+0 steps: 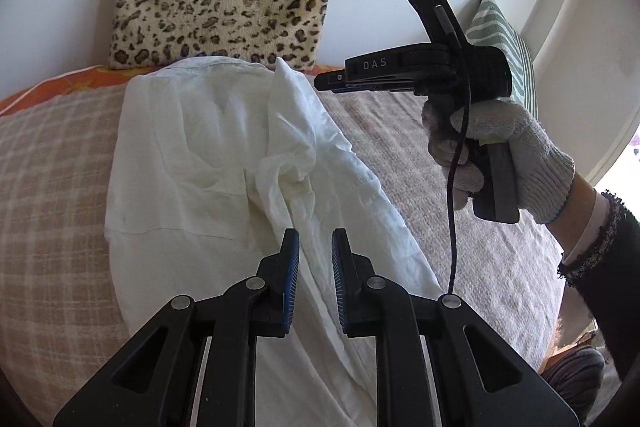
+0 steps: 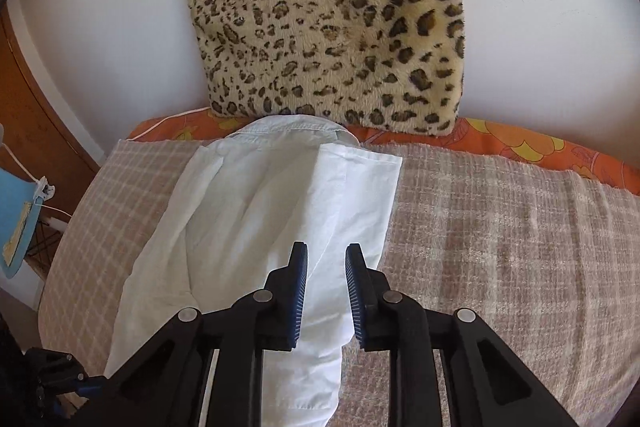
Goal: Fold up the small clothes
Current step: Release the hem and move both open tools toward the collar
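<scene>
A white shirt lies on the checked beige bed cover, collar toward the far edge, with one side folded over the middle and creased. It also shows in the right wrist view. My left gripper is open and empty, hovering just above the shirt's near part. My right gripper is open and empty above the shirt's right edge. In the left wrist view the right gripper is held up by a gloved hand, right of the shirt, above the bed.
A leopard-print cushion leans on the white wall behind the shirt. An orange floral sheet edges the bed's far side. A striped green cushion sits at the right. A blue object and a cord lie left of the bed.
</scene>
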